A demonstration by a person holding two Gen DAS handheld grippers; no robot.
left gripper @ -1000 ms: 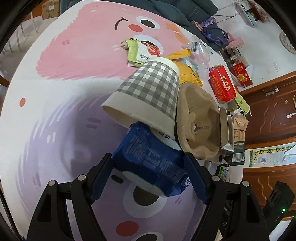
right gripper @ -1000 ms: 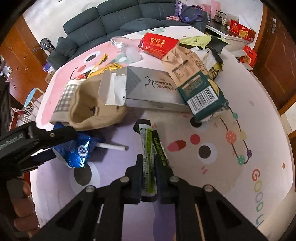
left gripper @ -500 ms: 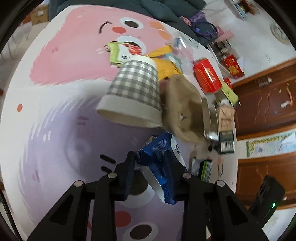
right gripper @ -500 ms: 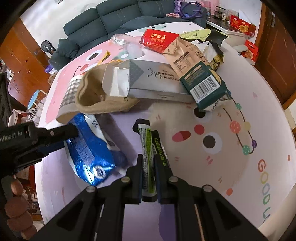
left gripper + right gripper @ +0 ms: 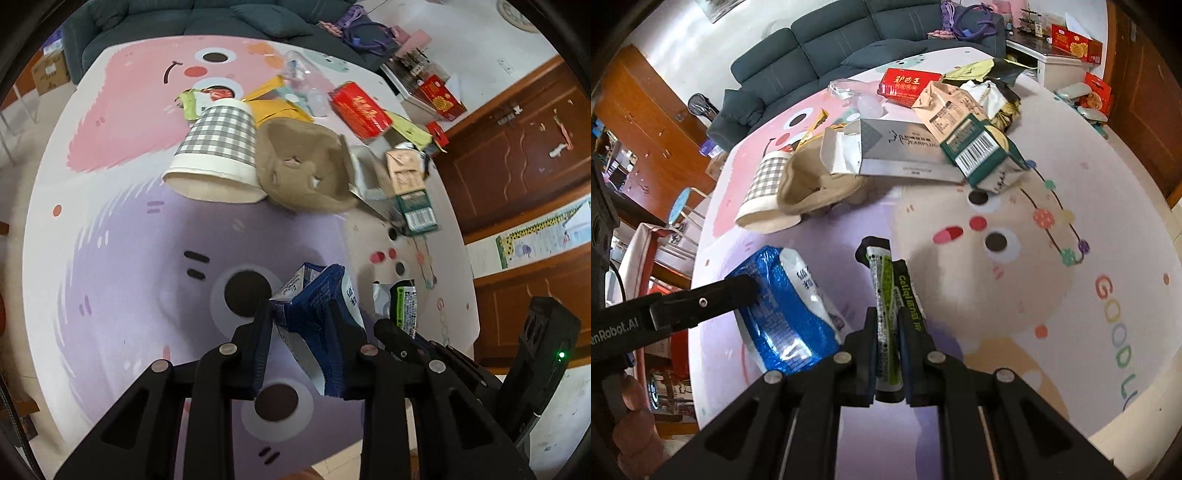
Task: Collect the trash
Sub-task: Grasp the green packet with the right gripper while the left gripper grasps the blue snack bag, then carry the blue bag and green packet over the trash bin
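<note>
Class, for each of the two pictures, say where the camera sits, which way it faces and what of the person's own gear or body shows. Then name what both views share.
Left wrist: sits on the left gripper, facing steeply down over the mat; its fingers pinch a blue wrapper.
Right wrist: sits on the right gripper, also facing down; its fingers clamp a green sachet; a hand shows at left.
Shared: the blue wrapper, green sachet, checked cup, brown tray and sofa.
</note>
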